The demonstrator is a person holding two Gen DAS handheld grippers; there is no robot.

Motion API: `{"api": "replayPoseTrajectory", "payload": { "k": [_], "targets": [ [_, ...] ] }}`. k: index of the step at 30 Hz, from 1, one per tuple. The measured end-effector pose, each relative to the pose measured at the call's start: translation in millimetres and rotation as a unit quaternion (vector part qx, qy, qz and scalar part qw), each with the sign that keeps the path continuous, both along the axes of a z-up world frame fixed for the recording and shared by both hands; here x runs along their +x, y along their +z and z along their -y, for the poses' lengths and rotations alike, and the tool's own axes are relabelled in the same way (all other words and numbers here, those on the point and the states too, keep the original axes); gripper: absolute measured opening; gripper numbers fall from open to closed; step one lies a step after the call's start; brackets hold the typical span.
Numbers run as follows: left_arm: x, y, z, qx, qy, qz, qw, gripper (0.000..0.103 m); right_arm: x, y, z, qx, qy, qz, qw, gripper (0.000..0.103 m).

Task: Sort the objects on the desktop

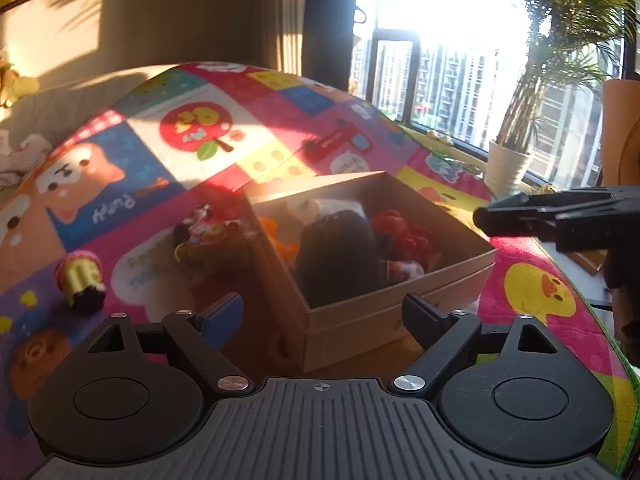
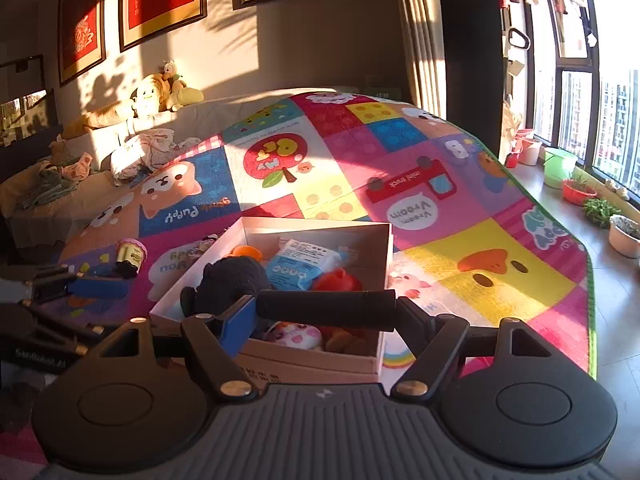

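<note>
1. The right hand-held gripper [image 2: 326, 312] clamps a black cylinder [image 2: 326, 310] crosswise, directly above the open box [image 2: 384, 256].
2. The left hand-held gripper [image 1: 320, 316] gapes empty; the yellow toy [image 1: 82, 280] lies on the mat to its left.

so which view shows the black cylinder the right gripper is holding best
The right wrist view: the black cylinder lies crosswise, full length, clamped in the right gripper above the box. In the left wrist view only one end of it pokes in from the right edge, and the grip is not clear.
</note>
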State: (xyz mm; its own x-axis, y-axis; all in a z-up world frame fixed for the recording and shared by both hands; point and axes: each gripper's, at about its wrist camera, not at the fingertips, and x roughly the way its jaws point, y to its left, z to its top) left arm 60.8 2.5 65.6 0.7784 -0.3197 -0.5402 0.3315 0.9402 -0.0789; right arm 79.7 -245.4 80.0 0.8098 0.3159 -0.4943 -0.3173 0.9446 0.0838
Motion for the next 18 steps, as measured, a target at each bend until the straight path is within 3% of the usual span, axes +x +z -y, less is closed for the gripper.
{"api": "replayPoseTrajectory", "payload": {
  "k": [2, 7, 11, 18],
  "targets": [
    [-6, -5, -11, -0.005, 0.013, -0.010, 0.9999, 0.095, 12, -2, -8, -0.001, -0.003, -0.010, 1.000, 0.085],
    [-10, -18, -44, -0.015, 0.063, -0.026, 0.9976, 0.096, 15, -5, -28, -0.015, 0.005, -0.015, 1.000, 0.086],
    [-6, -27, -70, -0.032, 0.126, -0.029, 0.9911, 0.096, 9, 2, -48, -0.044, 0.032, -0.007, 0.998, 0.085],
    [-10, -41, -100, -0.028, 0.194, -0.019, 0.9805, 0.099, 34, 39, -121, -0.090, 0.131, 0.001, 0.987, 0.085]
  ]
}}
